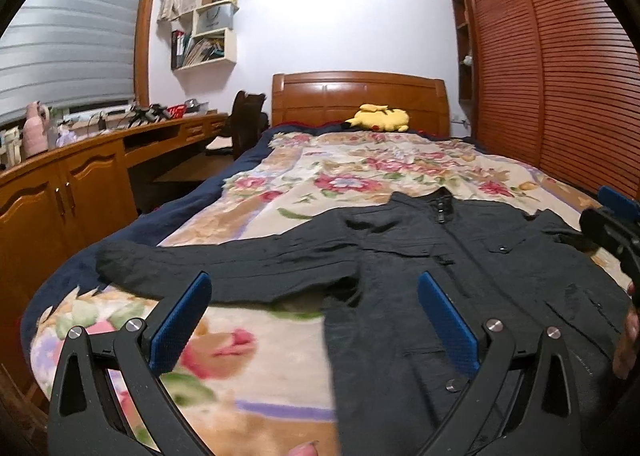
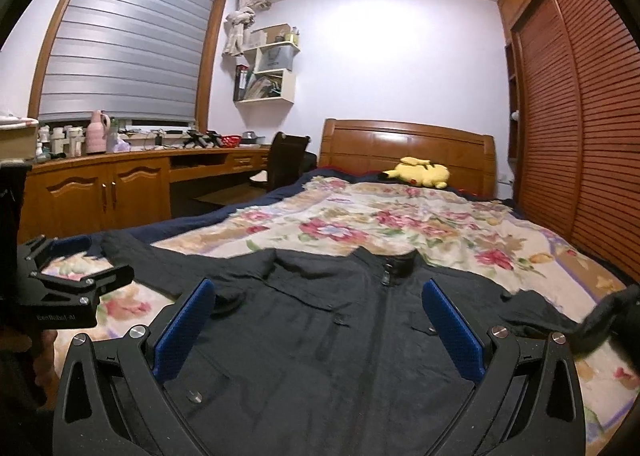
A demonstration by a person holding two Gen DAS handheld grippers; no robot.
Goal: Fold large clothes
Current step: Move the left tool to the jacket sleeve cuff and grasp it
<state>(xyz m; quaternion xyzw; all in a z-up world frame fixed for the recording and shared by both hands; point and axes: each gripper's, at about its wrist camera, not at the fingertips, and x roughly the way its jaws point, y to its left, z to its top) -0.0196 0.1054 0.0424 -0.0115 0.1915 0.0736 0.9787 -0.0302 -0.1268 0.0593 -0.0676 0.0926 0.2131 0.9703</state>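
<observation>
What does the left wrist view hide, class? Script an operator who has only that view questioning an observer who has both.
Operator: Are the right tongs gripping anything?
Observer: No. The right tongs are open over the chest of the black jacket, with nothing between the pads.
Operator: Those tongs block the sleeve on that side. How does it lie?
Observer: The right-hand sleeve stretches outward across the floral blanket, not folded in.

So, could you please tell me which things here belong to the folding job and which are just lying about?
Job:
- black jacket, spread flat on the bed
- left tongs, open
- right tongs, open

Lying about:
- yellow plush toy
- floral blanket
- desk
- wall shelf
</observation>
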